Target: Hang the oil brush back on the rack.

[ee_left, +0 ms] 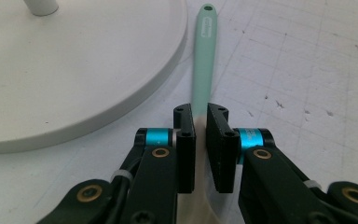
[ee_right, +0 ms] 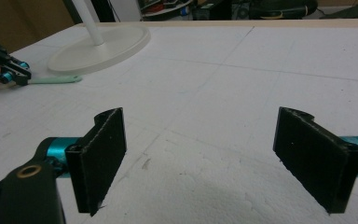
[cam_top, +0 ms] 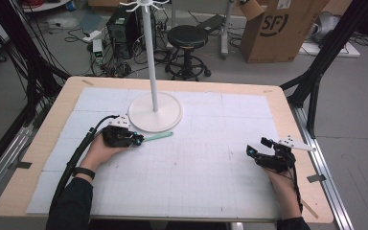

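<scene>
1 tool in hand: a mint-green spatula (ee_left: 204,60), lying flat on the worktop (cam_top: 191,163) toward its far-left part, just beside the round base of the white stand (cam_top: 155,112).
Left claw (ee_left: 199,122): drawn in around the spatula where the green handle meets its pale cream end; whether the pads already press on it I cannot tell.
Right claw (ee_right: 214,158): jaws wide apart, nothing between them, low over the worktop near its right edge.
Handling: judged light and slim; the handle looks stiff and smooth, so it may slide or pivot in a narrow pinch; the cream end looks softer, perhaps silicone.
Where to hold: mid-handle, across the narrow sides, clear of the hanging hole at the tip.
Writing: raised lettering on the handle, too small to read; "SF" on the cardboard box (cam_top: 278,28) beyond the far edge.
</scene>
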The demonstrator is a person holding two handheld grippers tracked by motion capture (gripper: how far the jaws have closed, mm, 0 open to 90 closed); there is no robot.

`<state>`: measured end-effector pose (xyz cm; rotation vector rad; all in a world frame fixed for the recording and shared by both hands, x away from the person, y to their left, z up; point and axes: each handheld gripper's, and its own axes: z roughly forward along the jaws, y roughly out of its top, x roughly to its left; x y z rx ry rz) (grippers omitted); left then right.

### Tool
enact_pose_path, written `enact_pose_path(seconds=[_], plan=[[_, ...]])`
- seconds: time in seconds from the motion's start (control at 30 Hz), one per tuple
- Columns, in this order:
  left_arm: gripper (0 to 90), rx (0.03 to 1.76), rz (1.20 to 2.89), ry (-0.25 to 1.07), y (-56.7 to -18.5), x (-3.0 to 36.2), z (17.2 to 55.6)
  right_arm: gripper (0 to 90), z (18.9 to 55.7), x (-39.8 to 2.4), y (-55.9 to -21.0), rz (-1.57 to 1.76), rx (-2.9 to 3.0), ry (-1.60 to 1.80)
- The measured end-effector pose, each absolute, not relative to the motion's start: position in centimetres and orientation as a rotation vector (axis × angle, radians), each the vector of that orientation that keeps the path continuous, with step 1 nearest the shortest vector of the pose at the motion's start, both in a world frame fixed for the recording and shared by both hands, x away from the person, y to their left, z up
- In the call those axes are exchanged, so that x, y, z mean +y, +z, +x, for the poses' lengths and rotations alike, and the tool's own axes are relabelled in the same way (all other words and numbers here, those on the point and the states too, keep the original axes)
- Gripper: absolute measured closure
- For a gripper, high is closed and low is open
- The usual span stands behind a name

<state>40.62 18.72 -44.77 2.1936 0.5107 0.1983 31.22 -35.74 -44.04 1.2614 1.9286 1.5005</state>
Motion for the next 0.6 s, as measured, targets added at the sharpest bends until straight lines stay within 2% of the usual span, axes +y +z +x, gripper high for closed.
enact_pose_path(seconds=[0.37,0.6], plan=[[82.7,0.526,2.21,0.208,-44.6,18.4,40.4,16.7,31.3,-35.7,-44.1,1.264,1.927,1.5],[82.8,0.477,2.207,0.155,-43.8,17.8,39.3,16.7,31.2,-35.8,-44.0,1.265,1.928,1.5]])
